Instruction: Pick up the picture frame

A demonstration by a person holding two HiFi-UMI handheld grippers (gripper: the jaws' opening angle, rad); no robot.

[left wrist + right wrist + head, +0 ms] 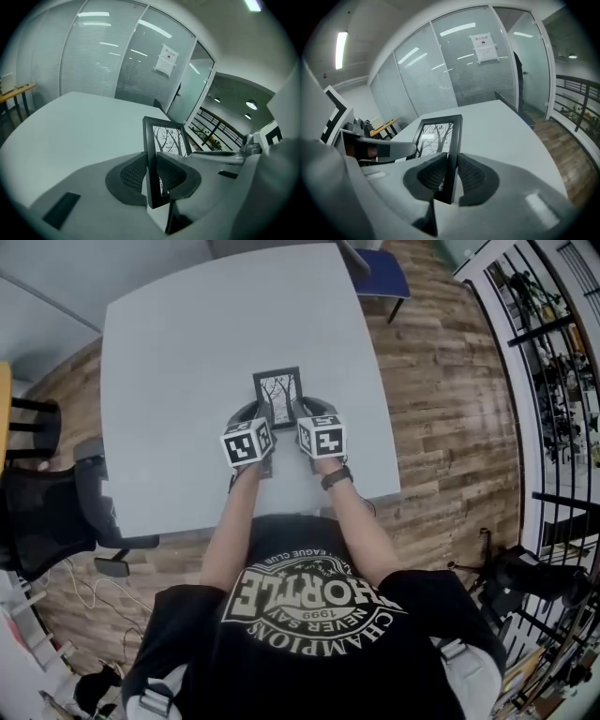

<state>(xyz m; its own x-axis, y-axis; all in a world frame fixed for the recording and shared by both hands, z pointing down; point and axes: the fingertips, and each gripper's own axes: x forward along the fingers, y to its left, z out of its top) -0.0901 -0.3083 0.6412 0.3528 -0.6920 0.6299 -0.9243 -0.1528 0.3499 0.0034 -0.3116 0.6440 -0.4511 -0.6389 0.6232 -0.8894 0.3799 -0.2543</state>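
Grip check: left gripper point(151, 159) is clamped on the left edge of the picture frame point(278, 393), with ribbed pads point(133, 171) pressed against both faces of the black moulding. On the opposite edge, right gripper point(452, 165) is clamped the same way. The frame is held between the two over the near-centre of the white table point(178, 352), tree print facing up. Whether its far end touches the tabletop cannot be told.

A black office chair point(47, 512) stands left of the table and a blue chair point(382, 273) at its far corner. A black railing point(553, 381) borders the wooden floor point(441, 409) at right. Beyond the table is a glass partition point(103, 56) with a paper notice point(167, 60).
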